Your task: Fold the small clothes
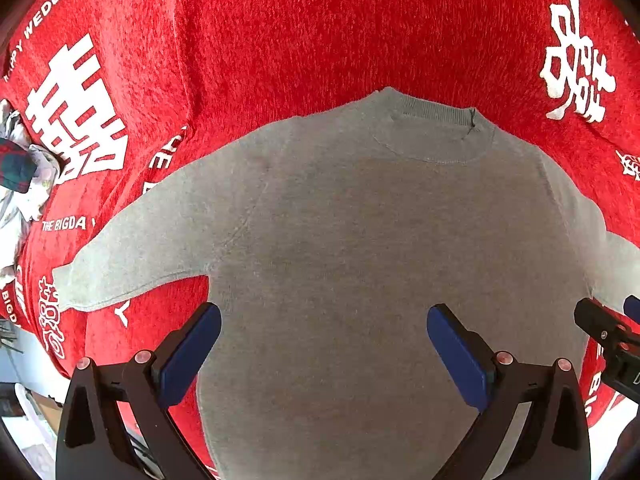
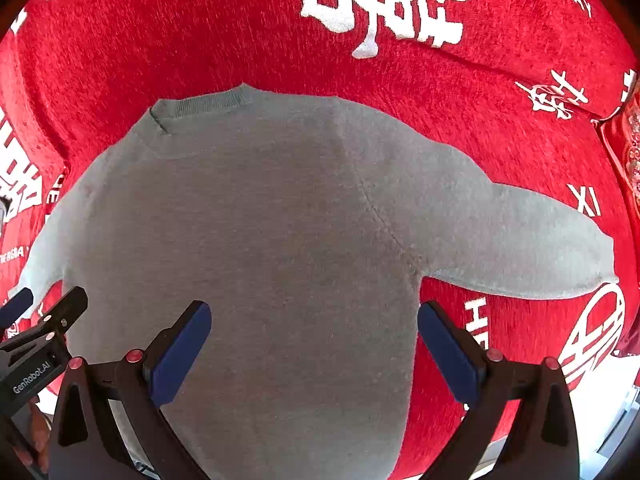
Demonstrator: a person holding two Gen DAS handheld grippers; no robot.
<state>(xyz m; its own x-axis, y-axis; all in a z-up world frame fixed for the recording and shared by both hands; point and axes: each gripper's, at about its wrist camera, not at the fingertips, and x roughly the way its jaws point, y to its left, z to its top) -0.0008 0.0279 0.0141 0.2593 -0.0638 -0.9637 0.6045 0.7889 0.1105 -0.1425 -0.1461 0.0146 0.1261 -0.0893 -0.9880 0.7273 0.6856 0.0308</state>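
Here the left gripper (image 1: pixel 324 352) hangs above the lower body of the grey sweater (image 1: pixel 360 248), its blue pads spread wide with nothing between them. The sweater lies flat on the red cloth (image 1: pixel 300 20), neck away from the grippers, both sleeves stretched outward. Bare red cloth rings the left sleeve, with a pile of other clothes (image 1: pixel 18 176) at the far left edge. The right gripper (image 2: pixel 314 350) points down over the hem, equally wide and empty; red cloth lies open beyond the right sleeve (image 2: pixel 540 248).
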